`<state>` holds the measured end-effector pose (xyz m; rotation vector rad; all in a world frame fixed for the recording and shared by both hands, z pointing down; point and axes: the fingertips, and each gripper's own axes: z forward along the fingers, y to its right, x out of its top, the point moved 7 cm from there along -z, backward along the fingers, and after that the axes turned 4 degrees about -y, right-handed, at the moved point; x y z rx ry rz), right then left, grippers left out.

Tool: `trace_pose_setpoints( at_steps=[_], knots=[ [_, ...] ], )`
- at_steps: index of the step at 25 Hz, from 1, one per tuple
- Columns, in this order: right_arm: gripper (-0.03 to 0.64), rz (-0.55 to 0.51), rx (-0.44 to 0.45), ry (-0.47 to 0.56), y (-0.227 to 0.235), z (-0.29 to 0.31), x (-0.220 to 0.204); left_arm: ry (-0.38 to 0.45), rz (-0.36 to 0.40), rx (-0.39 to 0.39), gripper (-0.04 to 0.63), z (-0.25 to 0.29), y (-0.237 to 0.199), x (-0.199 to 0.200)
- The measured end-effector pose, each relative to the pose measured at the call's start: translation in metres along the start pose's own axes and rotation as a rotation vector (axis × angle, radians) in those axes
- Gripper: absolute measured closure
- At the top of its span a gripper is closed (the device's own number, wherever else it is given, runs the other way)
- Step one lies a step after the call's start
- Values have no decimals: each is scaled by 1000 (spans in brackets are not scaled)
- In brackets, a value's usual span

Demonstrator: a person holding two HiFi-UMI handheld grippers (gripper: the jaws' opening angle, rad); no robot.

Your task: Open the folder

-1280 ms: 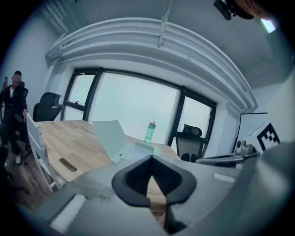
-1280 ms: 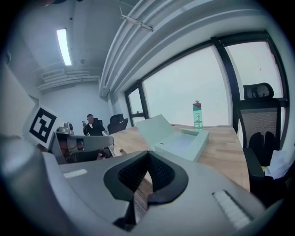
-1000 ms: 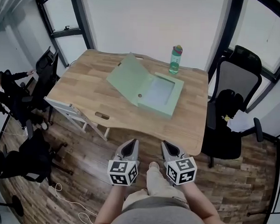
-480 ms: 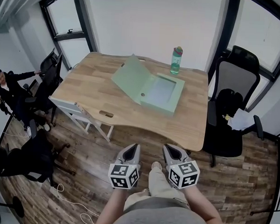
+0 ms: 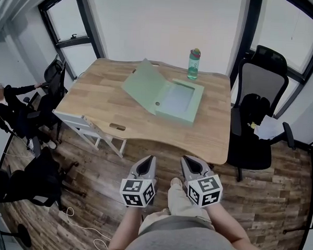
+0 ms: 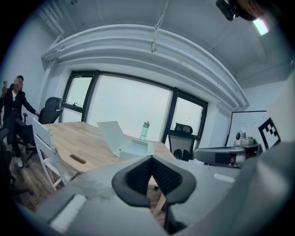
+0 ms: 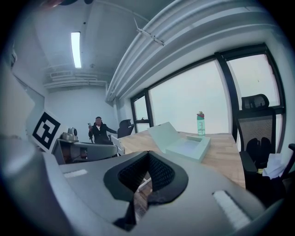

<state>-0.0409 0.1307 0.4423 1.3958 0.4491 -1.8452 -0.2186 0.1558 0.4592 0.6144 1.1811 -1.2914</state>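
A pale green box folder (image 5: 180, 100) lies on the wooden table (image 5: 103, 101), its lid (image 5: 143, 84) raised and leaning to the left, the tray part showing. It also shows in the left gripper view as the folder (image 6: 123, 142) and in the right gripper view as the folder (image 7: 185, 144), far ahead in both. My left gripper (image 5: 146, 161) and right gripper (image 5: 190, 161) hang side by side over the floor, well short of the table's near edge. The left gripper (image 6: 151, 159) and right gripper (image 7: 147, 155) are shut with nothing between the pads.
A green bottle (image 5: 193, 64) stands at the table's far edge behind the folder. A black office chair (image 5: 259, 119) stands right of the table and a white chair (image 5: 86, 124) at its left front. A seated person (image 5: 8, 106) and more black chairs are far left. A cable (image 5: 83, 228) lies on the floor.
Both grippers have stayed shut and side by side, drifting only slightly over the floor. The folder's lid stays raised as before.
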Motion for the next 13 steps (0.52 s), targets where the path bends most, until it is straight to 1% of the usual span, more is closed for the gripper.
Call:
trace_pose_setpoints(
  at_steps=[13],
  knots=[
    [618,1,-6,12,8,5,8,10,-1,-27,592,13,3,7]
  ],
)
